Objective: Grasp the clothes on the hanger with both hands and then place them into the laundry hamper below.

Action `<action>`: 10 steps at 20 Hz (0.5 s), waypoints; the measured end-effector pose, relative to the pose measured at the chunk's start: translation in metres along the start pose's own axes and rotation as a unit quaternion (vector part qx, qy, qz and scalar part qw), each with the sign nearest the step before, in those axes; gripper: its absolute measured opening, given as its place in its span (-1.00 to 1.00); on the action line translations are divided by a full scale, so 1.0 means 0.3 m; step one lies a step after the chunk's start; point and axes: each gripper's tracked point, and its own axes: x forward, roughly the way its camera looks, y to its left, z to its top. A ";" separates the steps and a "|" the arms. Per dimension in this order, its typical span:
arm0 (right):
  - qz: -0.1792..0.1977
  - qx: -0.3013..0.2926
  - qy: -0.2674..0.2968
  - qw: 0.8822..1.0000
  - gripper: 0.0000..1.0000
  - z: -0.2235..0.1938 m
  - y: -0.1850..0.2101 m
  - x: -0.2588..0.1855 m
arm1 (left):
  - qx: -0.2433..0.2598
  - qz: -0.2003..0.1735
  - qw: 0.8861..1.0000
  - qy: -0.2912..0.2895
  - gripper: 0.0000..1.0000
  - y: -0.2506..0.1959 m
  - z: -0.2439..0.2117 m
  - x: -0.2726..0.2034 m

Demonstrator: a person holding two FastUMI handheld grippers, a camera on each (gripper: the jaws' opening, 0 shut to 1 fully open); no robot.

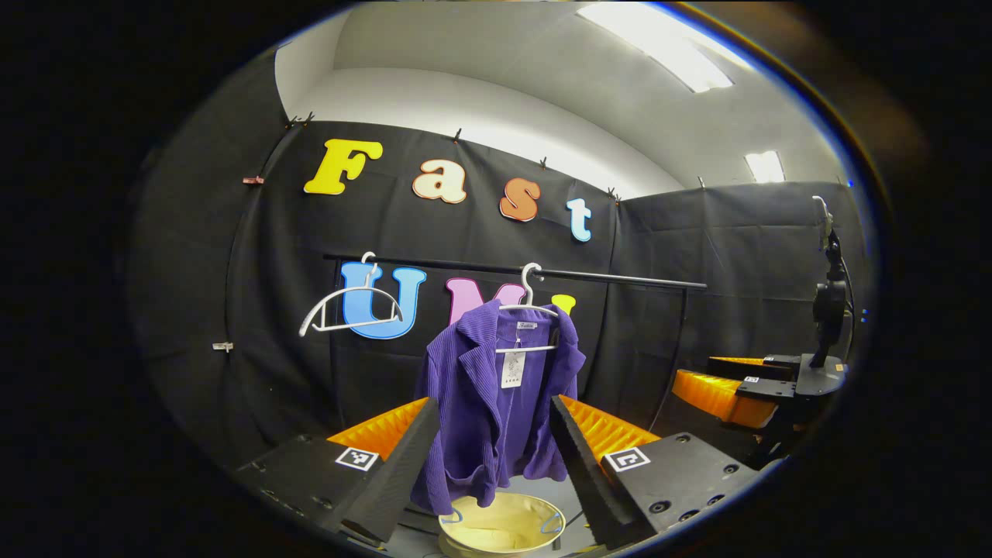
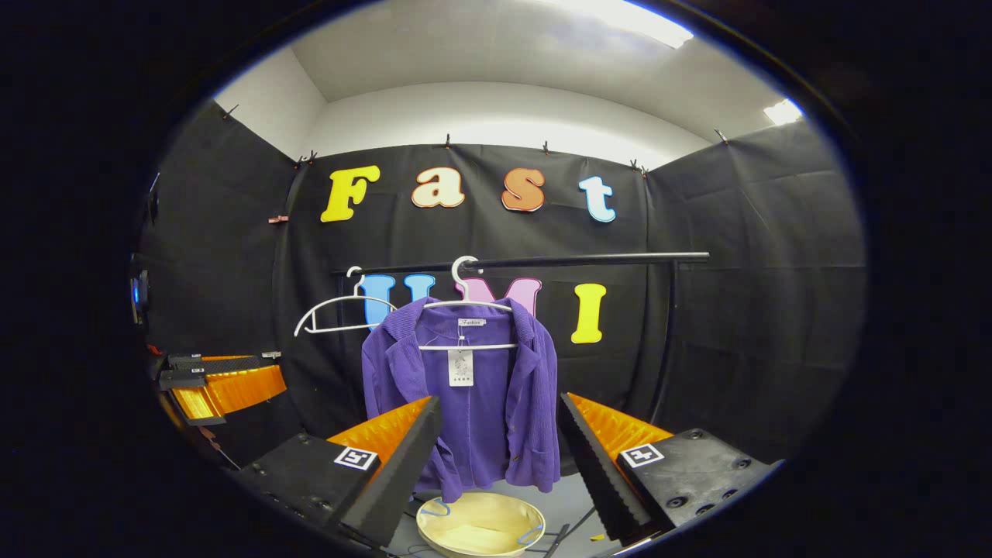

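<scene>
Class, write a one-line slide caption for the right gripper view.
Open right gripper faces a purple jacket hanging on a white hanger above the laundry hamper.

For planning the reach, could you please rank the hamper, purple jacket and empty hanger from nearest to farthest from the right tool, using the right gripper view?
1. Hamper, below, between the tool's fingers.
2. Purple jacket, hanging straight ahead.
3. Empty hanger, upper left on the rail.
</scene>
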 end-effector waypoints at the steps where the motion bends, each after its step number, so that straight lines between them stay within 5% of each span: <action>1: 0.003 0.002 0.001 1.000 0.95 -0.011 -0.001 0.027 | 0.002 0.000 1.000 0.000 0.80 0.003 0.000 0.022; 10: 0.066 0.037 0.033 0.997 1.00 -0.208 -0.047 0.460 | -0.020 0.024 0.999 0.016 0.79 -0.061 -0.133 0.356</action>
